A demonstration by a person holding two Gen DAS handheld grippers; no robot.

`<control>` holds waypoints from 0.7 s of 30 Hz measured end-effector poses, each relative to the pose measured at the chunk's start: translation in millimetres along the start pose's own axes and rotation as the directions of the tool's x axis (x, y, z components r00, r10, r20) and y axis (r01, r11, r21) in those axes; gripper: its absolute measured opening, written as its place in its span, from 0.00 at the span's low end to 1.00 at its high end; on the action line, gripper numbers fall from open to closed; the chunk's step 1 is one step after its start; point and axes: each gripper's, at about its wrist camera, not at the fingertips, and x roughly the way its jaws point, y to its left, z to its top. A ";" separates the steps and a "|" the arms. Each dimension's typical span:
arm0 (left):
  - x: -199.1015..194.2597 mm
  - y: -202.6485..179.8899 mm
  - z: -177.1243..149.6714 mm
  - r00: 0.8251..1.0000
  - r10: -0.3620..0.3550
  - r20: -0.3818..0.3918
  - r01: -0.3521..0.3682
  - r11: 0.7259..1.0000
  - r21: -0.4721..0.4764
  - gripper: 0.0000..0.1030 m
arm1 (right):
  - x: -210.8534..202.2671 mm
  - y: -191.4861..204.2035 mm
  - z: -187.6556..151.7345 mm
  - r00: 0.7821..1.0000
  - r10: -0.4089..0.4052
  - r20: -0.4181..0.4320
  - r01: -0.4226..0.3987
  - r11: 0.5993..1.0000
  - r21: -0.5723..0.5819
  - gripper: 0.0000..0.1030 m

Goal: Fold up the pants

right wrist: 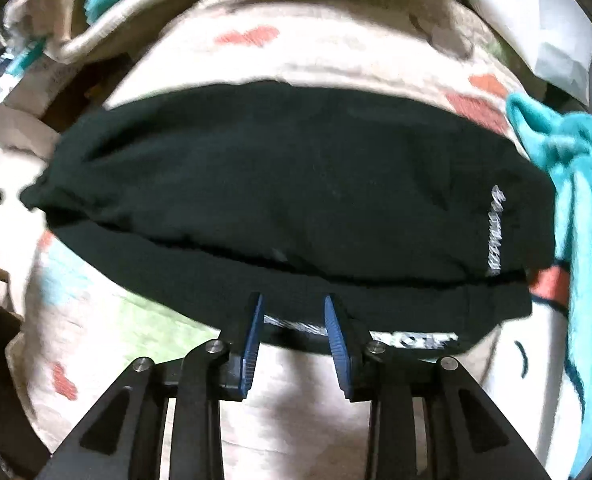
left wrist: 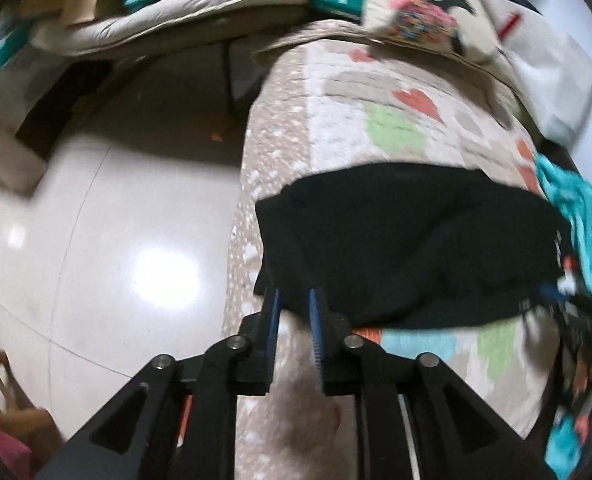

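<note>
The black fabric pants (right wrist: 288, 208) lie as a compact layered bundle on the heart-patterned quilted bed cover (left wrist: 376, 92), at 12 o'clock of both grippers. Left gripper (left wrist: 294, 300) and right gripper (right wrist: 294, 308): jaws spread, pinching nothing (near edge only). Folding appears nearly complete; at most a final fold or tidying remains.

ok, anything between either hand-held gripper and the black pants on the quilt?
Nothing visible. The left hand-held gripper and the right hand-held gripper both sit open at the near edge of the black pants. The teal cloth lies off to the pants' right end, clear of both.
</note>
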 end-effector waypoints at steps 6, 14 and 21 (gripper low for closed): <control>35.8 -19.1 23.0 0.999 -0.039 -0.019 0.038 0.997 -0.060 0.15 | -17.2 -46.4 7.4 0.998 -0.017 0.063 0.004 0.981 0.194 0.34; 65.5 -16.8 24.6 0.998 -0.041 -0.044 0.039 0.998 -0.058 0.15 | -39.0 -159.7 -7.8 0.995 -0.056 0.082 -0.003 0.812 0.584 0.49; 61.5 -30.7 26.5 0.994 -0.106 -0.029 0.104 0.993 -0.057 0.18 | -21.2 -154.8 -29.9 0.992 0.072 0.108 -0.128 0.681 0.721 0.49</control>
